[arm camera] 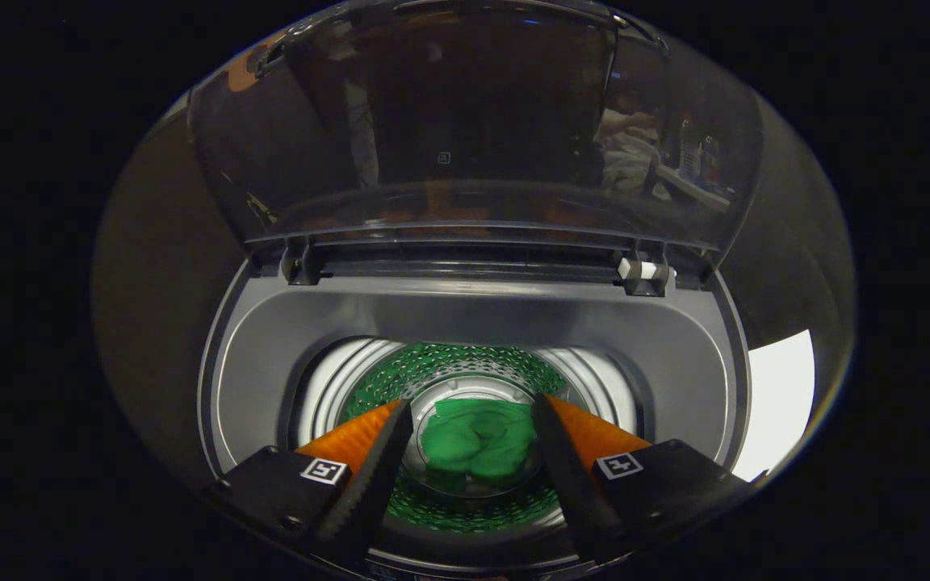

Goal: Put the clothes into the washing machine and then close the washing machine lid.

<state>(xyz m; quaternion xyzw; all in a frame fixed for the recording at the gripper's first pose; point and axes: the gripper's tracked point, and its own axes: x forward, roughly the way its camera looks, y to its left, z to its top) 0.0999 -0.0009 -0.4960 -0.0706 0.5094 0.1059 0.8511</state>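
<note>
One green cloth (479, 445) lies on the drum (465, 367) floor below the spread, empty claw (472, 411); the raised lid (473, 129) beyond the drum could slam if nudged carelessly.

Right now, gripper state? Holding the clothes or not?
Gripper: open, holding nothing; the green cloth lies in the drum beyond its fingers.

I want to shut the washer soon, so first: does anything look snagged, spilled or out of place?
Nothing stands out. The green cloth lies bunched at the bottom of the drum, none draped over the opening. The lid stands raised on its hinges. The gripper hangs open above the drum, holding nothing.
</note>
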